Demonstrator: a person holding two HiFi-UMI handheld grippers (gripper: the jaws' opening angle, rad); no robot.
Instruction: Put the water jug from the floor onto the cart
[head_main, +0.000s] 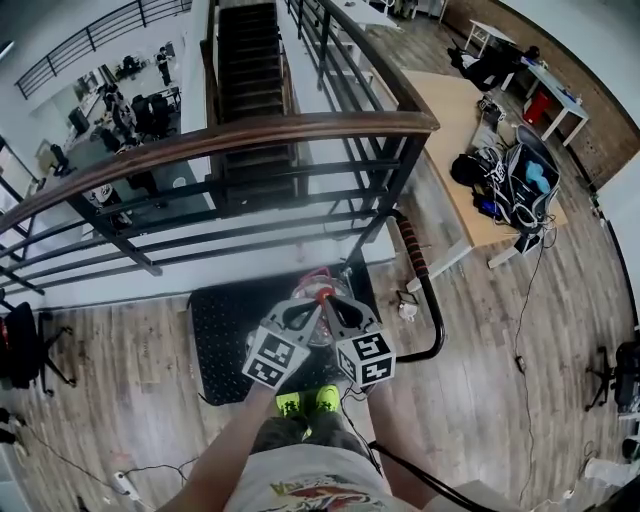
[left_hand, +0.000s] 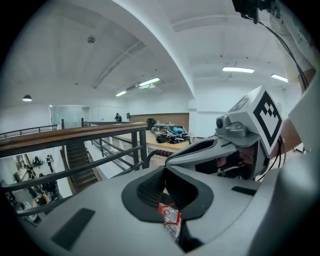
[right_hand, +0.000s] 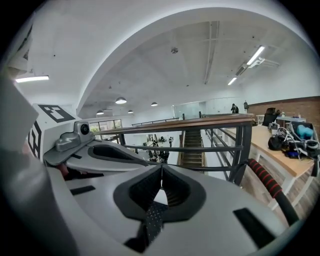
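Observation:
The clear water jug (head_main: 316, 292) with a red cap stands on the black dotted platform of the cart (head_main: 225, 335), near its right side. Both grippers hover close together just above the jug, pointing slightly downward. The left gripper (head_main: 303, 316) is shut with nothing in it; in the left gripper view its jaws (left_hand: 165, 172) meet, and the jug's red and white label (left_hand: 170, 217) shows below them. The right gripper (head_main: 337, 308) is also shut and empty (right_hand: 161, 172), with the cart platform (right_hand: 152, 217) visible beneath it.
The cart's handle (head_main: 420, 270), black with a red-striped grip, rises on the right. A wood-topped metal railing (head_main: 230, 140) runs just beyond the cart, with a staircase (head_main: 250, 60) behind it. A wooden table with bags (head_main: 470, 120) stands far right. The person's green shoes (head_main: 305, 402) are at the cart's near edge.

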